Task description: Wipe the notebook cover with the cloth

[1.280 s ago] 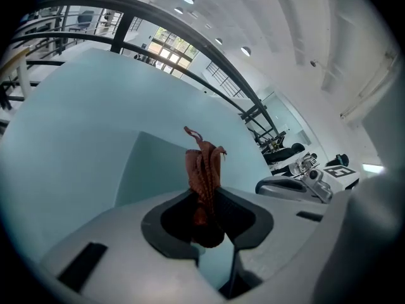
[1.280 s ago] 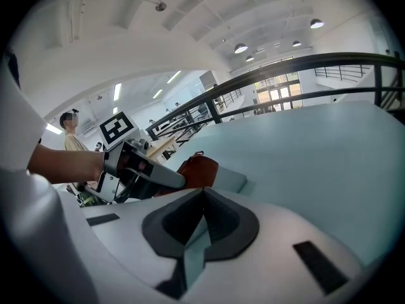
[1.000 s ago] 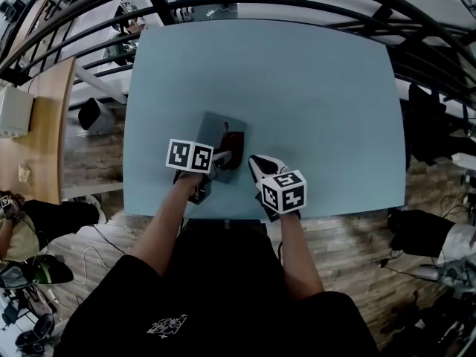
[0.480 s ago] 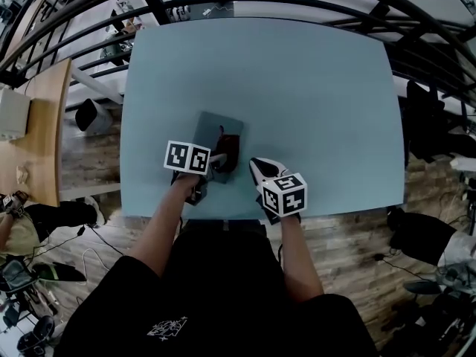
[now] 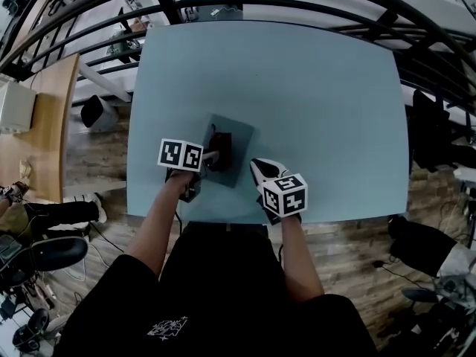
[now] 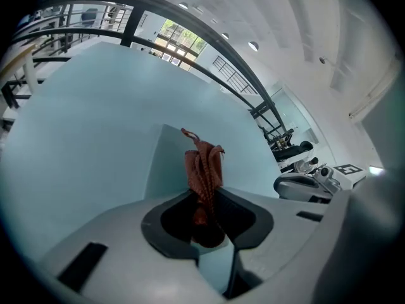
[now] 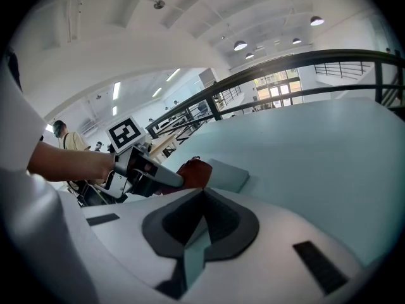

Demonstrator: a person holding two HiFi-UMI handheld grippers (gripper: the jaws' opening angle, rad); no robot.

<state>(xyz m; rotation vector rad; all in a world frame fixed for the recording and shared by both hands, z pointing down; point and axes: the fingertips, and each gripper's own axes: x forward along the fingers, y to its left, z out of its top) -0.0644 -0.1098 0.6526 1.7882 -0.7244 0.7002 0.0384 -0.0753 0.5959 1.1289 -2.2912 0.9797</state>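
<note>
A grey-blue notebook (image 5: 236, 141) lies flat on the pale blue table (image 5: 312, 88), near its front edge. A dark red cloth (image 5: 220, 143) rests bunched on the cover's left half. My left gripper (image 5: 209, 158) is shut on the cloth, reaching in from the notebook's near left. In the left gripper view the cloth (image 6: 204, 167) hangs from the left gripper (image 6: 204, 200) over the notebook (image 6: 166, 164). My right gripper (image 5: 260, 169) hovers just right of the notebook, shut and holding nothing. The right gripper view shows the right gripper (image 7: 201, 195), the cloth (image 7: 193, 172) and the notebook (image 7: 226, 173).
The table's front edge (image 5: 223, 219) runs just under both grippers. A dark railing (image 5: 245, 4) curves behind the far edge. A wooden desk (image 5: 37, 125) stands to the left, with a dark bin (image 5: 95, 113) on the floor beside the table.
My left gripper has drawn the cloth leftward across the cover, from the notebook's right side to its left half. The right gripper has stayed in place.
</note>
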